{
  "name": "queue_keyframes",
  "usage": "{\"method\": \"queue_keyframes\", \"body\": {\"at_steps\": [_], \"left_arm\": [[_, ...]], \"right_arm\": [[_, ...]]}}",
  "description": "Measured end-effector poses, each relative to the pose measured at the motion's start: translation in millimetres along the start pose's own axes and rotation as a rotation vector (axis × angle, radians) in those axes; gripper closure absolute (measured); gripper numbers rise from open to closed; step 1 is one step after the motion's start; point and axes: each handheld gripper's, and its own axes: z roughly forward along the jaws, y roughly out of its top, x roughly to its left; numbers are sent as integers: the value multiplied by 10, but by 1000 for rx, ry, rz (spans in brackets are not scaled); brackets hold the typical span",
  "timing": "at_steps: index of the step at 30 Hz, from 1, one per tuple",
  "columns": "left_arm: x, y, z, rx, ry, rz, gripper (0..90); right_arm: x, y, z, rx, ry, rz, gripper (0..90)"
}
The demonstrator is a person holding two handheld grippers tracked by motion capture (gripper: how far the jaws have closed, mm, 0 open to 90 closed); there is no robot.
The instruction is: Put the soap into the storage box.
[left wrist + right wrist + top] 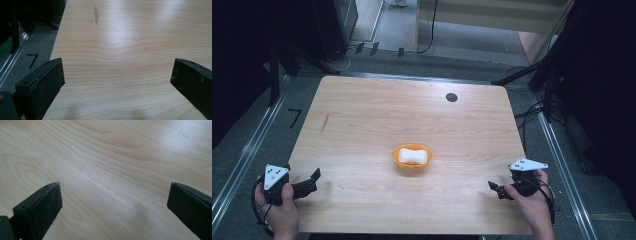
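Light wooden table with rounded corners (362,115): takes up most of the high view; a dark streak (325,122) marks its left part, and a small round black hole (451,97) sits near the far edge.

Left gripper, black with grey three-cornered plate (312,181): held in the person's left hand (279,210) at the near left corner of the table; jaws spread wide apart over bare wood, nothing between them.

Right gripper, same make (493,189): held in the right hand (532,202) at the near right corner; jaws likewise wide apart, gripping nothing.

Small orange bowl (412,156): at the table's middle, well apart from both grippers.

White bone-shaped piece (413,155): lying inside the bowl.
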Motion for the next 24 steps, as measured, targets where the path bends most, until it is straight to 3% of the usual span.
{"method": "queue_keyframes", "body": {"at_steps": [24], "left_arm": [[-11, 1, -3, 3, 7, 8, 0]], "right_arm": [[-80, -602, -288, -191, -84, 162, 0]]}}
